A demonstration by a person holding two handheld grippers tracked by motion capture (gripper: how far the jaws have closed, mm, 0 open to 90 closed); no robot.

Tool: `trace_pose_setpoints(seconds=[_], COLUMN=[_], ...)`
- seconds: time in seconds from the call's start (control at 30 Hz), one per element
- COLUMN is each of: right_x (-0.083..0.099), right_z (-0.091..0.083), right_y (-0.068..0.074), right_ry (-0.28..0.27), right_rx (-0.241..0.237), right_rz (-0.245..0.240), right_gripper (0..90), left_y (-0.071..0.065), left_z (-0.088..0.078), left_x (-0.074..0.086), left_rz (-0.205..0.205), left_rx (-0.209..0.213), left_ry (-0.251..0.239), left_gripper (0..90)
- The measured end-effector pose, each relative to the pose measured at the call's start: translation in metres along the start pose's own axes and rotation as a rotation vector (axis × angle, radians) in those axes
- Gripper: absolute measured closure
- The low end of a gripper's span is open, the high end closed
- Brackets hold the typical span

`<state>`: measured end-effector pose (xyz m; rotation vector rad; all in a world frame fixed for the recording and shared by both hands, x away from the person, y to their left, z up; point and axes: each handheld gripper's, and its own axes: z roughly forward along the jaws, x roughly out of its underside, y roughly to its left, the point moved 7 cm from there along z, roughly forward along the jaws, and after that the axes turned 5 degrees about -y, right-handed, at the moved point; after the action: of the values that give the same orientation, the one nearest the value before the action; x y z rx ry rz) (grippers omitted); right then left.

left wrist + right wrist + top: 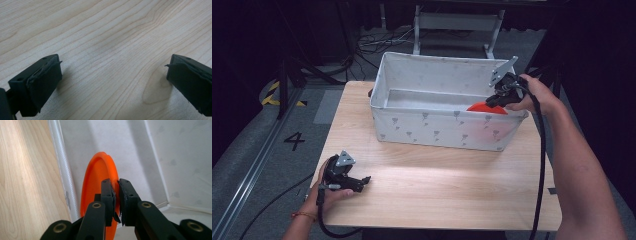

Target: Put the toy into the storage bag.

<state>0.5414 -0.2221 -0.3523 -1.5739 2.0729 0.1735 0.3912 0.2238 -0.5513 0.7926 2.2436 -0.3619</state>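
Note:
An orange plate [486,107] stands on edge inside the white fabric bin [432,127], at its right end near the front wall. My right gripper [501,98] is shut on the plate's rim. In the right gripper view the orange plate [96,182] sits pinched between the two black jaws of the right gripper [117,195], beside the bin's front wall [61,167]. My left gripper [360,182] rests low over the table's front left, held in a hand. In the left gripper view the left gripper [113,75] is open wide over bare wood, nothing between its jaws.
The bin stands across the far half of the wooden table [437,185]. Beyond the table lie floor cables [377,42] and a metal frame [457,22]. A floor marking "4" [294,141] lies left of the table.

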Motion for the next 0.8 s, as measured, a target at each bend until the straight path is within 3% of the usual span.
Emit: trace_pose_setpoints(seconds=[0.4,0.5,0.67,0.8], right_x=[0.007,0.006,0.008,0.004], right_z=[0.023,0.024,0.027,0.024], right_y=[0.003,0.003,0.005,0.002], right_ry=[0.162,0.154,0.185,0.137], right_rx=[-0.084,-0.086,-0.108,-0.091], right_rz=[-0.021,-0.017,-0.016,-0.002], right_gripper=[82.6,82.7,82.1,82.4], left_y=[0.0,0.0,0.0,0.0], left_z=[0.0,0.0,0.0,0.0], left_x=[0.0,0.0,0.0,0.0], left_rz=[0.001,0.0,0.001,-0.002], left_rx=[0.001,0.001,0.002,0.004], left_ry=[0.0,0.0,0.001,0.001], left_gripper=[0.2,0.2,0.2,0.2])
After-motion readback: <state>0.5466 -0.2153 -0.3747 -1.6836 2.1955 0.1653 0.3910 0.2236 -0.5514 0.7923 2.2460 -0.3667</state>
